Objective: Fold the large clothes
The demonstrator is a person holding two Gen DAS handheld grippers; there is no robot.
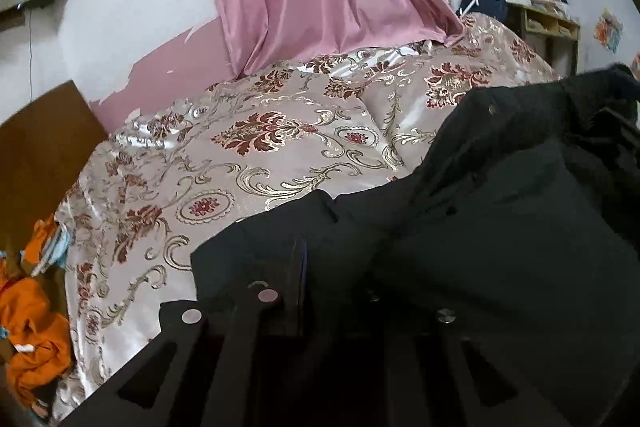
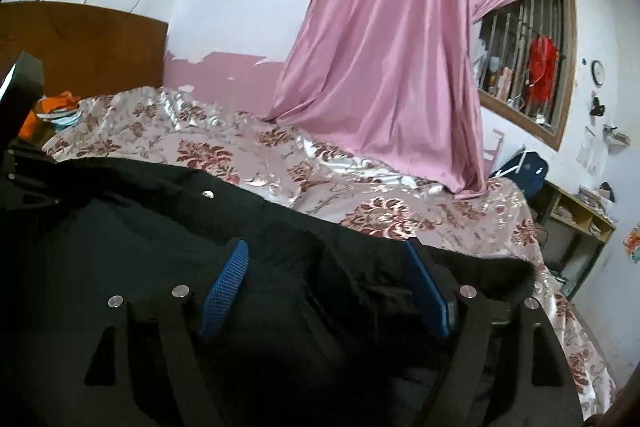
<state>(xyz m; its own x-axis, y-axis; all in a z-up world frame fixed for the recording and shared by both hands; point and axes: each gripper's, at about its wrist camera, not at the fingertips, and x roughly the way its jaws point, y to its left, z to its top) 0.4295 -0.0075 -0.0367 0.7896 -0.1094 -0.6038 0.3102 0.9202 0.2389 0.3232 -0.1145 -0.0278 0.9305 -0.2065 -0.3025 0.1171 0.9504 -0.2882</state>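
One garment: black coat (image 1: 500, 227) lying on the bed (image 1: 240, 147), long axis unclear
Left tool (image 1: 300, 279): clamped on coat
Right tool (image 2: 328, 283): wide, gripping nothing; only its view shows this

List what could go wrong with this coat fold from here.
1. The left gripper is shut on the black coat while the right gripper stands open, so a one-sided pull may skew the fold.
2. The glossy bedspread looks slippery; the coat may slide.
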